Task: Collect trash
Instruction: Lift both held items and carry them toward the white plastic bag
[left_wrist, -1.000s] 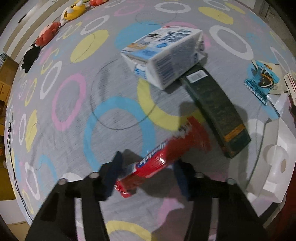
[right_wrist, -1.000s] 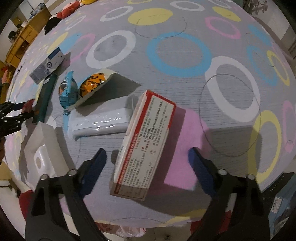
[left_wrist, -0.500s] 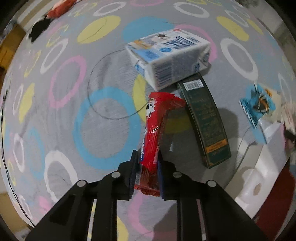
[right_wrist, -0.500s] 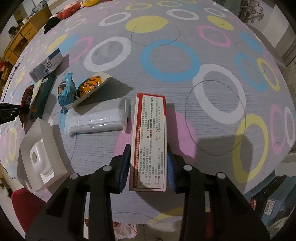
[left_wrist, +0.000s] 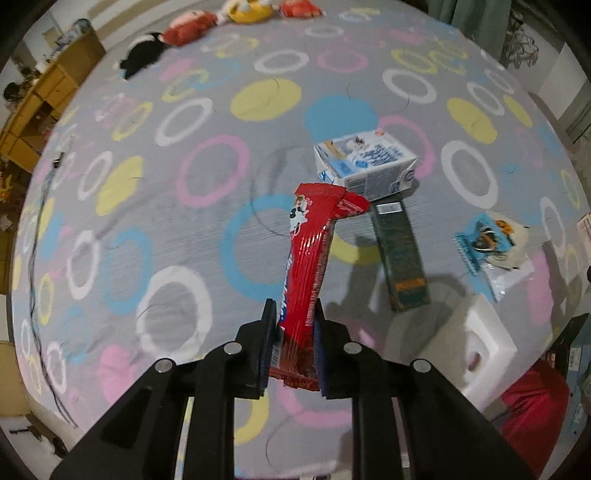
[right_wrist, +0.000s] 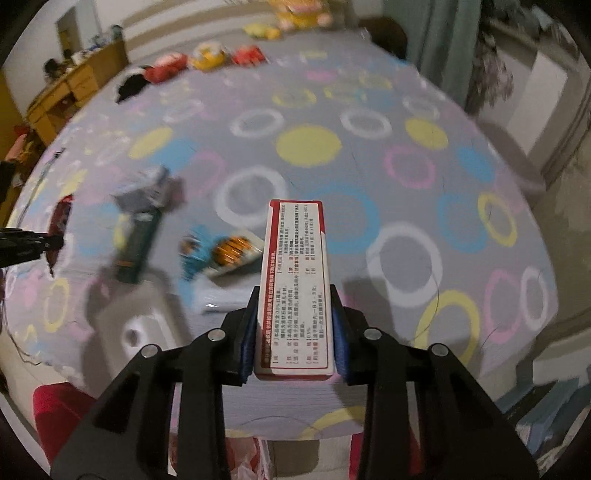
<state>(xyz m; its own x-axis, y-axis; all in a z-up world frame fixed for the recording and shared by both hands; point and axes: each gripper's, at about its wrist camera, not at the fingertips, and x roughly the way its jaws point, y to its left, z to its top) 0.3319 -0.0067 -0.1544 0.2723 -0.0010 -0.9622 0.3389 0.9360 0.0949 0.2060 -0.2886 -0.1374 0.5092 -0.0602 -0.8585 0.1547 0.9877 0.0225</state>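
**Ana:** Left-wrist view first. The left gripper (left_wrist: 293, 345) was clamped on the long red foil snack wrapper (left_wrist: 312, 254), pads pressing its lower end, so the rest stuck up and forward, clear of the grey bedspread with coloured rings (left_wrist: 207, 229). I'd guess it was pinched near one end because that end was the easiest to reach.

**Ben:** Where did it sit against the white and blue milk carton (left_wrist: 364, 164)?

**Ana:** Its top corner reached just below and left of the carton in the picture. A dark green flat box (left_wrist: 400, 258) lay directly below the carton, one end tucked at its base. Right of the carton, well apart, lay a blue and orange snack bag (left_wrist: 487, 240), and below that a white moulded foam insert (left_wrist: 480, 339).

**Ben:** And the right-wrist view?

**Ana:** The carton (right_wrist: 144, 190) was blurred at the left, with the green box (right_wrist: 136, 245) below it. Right of the carton was the snack bag (right_wrist: 221, 251), then the right gripper (right_wrist: 293, 332), closed on a tall white carton box with red edges and printed text (right_wrist: 295, 280). The jaws squeezed its two narrow sides near the bottom, likely because the wide face wouldn't fit between them.

**Ben:** So both pieces of trash were off the bed?

**Ana:** Looked so; neither appeared to rest on the spread. No bin was clearly visible.
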